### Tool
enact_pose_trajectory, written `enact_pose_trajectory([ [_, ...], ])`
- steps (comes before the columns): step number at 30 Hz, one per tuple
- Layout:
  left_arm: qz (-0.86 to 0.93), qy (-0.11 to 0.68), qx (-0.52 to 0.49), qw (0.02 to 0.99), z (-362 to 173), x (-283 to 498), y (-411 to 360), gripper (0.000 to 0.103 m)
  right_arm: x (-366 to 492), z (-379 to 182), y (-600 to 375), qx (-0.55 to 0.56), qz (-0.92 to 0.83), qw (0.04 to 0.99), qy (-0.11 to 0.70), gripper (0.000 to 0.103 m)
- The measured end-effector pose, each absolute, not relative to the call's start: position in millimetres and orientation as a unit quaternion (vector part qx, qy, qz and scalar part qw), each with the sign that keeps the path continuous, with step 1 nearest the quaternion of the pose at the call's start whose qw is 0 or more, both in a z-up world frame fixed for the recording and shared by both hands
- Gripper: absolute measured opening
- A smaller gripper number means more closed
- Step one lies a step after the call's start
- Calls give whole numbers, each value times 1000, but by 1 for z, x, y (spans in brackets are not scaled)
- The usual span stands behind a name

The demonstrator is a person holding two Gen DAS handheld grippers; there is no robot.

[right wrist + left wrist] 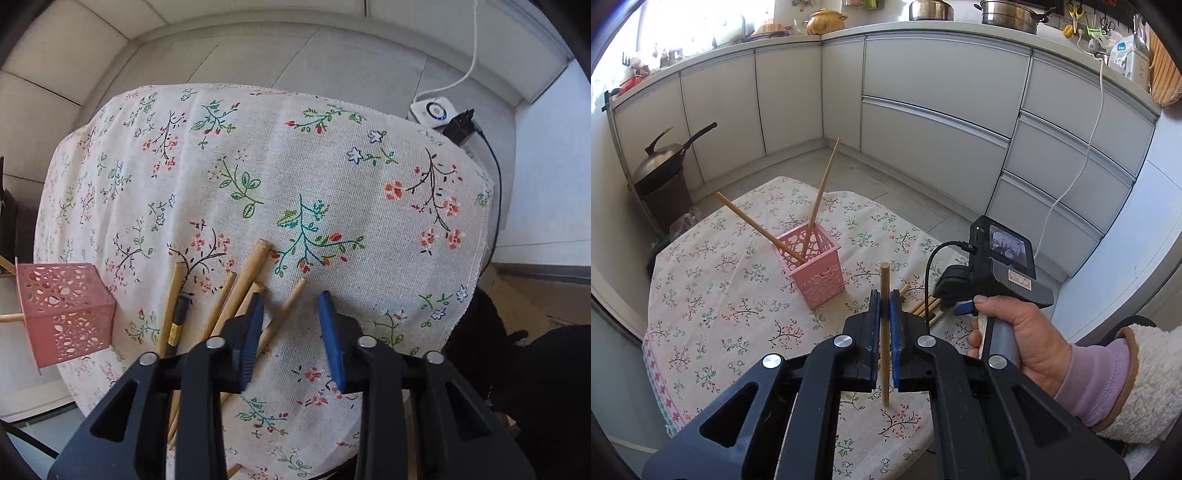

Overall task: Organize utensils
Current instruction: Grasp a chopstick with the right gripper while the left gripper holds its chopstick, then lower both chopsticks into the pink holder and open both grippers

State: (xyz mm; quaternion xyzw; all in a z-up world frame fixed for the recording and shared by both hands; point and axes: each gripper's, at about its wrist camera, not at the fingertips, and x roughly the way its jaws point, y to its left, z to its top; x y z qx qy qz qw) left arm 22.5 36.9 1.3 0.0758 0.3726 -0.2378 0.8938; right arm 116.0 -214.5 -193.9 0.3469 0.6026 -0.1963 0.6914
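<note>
My left gripper [885, 295] is shut on a single wooden chopstick [885, 275], held upright above the floral tablecloth [720, 295]. Ahead and to the left stands a pink lattice basket [816, 266] with two chopsticks [822, 192] leaning out of it. My right gripper [291, 306] points steeply down at a pile of loose chopsticks [236, 291]. Its blue pads stand apart. One chopstick [291, 299] lies on the cloth between them, near the left pad, not pressed. A dark utensil with a gold band [177, 321] lies in the pile. The basket [66, 314] is at far left.
White cabinets [923, 110] curve around the small table. A wok on a dark stand [661, 166] sits on the floor at the left. A power strip with a white cable [434, 109] lies past the table's far right edge. A hand [1015, 332] grips the right gripper's handle.
</note>
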Motion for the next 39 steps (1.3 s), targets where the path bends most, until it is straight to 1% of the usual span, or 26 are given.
enact_pose_trajectory([
  [3,-234,370,73,896,3,21,41,4,112,-197,-227,379,-182,689,590,9],
  [7,-241,361,60,899,11,16,48,4,107,-196,-242,413,-157,698,564,5],
  [12,-247,334,34,909,30,7,59,4,102,-176,-252,412,-131,730,529,5],
  [21,-209,320,2,924,35,12,71,4,75,-97,-249,354,-38,809,467,5],
  [29,-171,307,-54,935,44,20,87,4,48,-16,-241,317,41,860,398,5],
  [32,-155,297,-72,940,54,24,92,4,47,8,-243,319,60,867,378,5],
  [39,-122,252,-106,954,92,41,98,4,59,41,-252,333,78,875,344,5],
])
